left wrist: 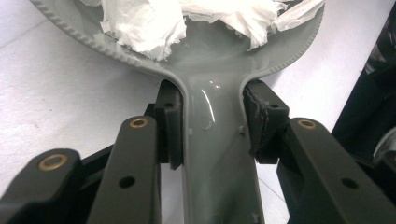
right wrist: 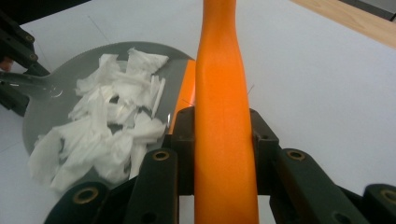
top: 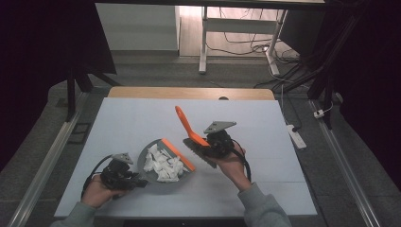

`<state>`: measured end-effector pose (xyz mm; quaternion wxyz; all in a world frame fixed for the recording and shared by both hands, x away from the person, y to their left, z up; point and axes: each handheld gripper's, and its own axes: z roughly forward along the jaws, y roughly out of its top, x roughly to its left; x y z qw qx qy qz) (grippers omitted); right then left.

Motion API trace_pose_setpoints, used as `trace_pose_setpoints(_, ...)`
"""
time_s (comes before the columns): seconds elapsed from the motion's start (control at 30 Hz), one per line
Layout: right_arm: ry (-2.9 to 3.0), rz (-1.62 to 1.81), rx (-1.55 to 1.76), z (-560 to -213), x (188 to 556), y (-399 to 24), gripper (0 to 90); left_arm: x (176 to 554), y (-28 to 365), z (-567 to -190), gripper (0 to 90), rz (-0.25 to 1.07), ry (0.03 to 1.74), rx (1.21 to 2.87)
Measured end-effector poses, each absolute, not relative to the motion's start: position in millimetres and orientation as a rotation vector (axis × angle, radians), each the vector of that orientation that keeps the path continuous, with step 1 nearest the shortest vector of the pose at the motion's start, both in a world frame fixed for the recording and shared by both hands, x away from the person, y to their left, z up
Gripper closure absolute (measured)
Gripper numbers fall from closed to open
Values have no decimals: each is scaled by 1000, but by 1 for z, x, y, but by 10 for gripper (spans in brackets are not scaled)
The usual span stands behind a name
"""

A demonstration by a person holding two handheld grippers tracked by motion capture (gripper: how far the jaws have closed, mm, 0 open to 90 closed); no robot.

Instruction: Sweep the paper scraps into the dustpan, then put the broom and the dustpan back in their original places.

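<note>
Right now the left hand-held gripper [top: 137,182] is clamped on the grey dustpan's [top: 156,182] handle, pan flat on the tabletop [top: 132,123] with the torn white paper scraps [top: 163,163] gathered inside. The right hand-held gripper [top: 208,146] grips the orange brush [top: 189,128] by its handle, just beside the pan's orange lip. Keep the pan level — any tilt forward would likely spill scraps — and sweep any stragglers with short, low strokes toward the lip.

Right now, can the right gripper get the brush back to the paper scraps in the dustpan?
Probably yes. The right gripper holds the brush just beside the dustpan lip; nothing lies between it and the paper scraps.
</note>
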<state>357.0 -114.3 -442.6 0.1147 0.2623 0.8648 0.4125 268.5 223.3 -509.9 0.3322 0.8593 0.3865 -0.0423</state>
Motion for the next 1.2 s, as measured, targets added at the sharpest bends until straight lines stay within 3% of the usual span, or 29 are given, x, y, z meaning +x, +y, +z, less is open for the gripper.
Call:
trace_pose_setpoints(0.43,2498,1225,814,-438,342,-165,701,264,229,-504,613,-38,1098,2130)
trace_pose_setpoints(1.2,2493,1229,918,-442,333,-211,702,256,247,-500,612,54,1236,1967)
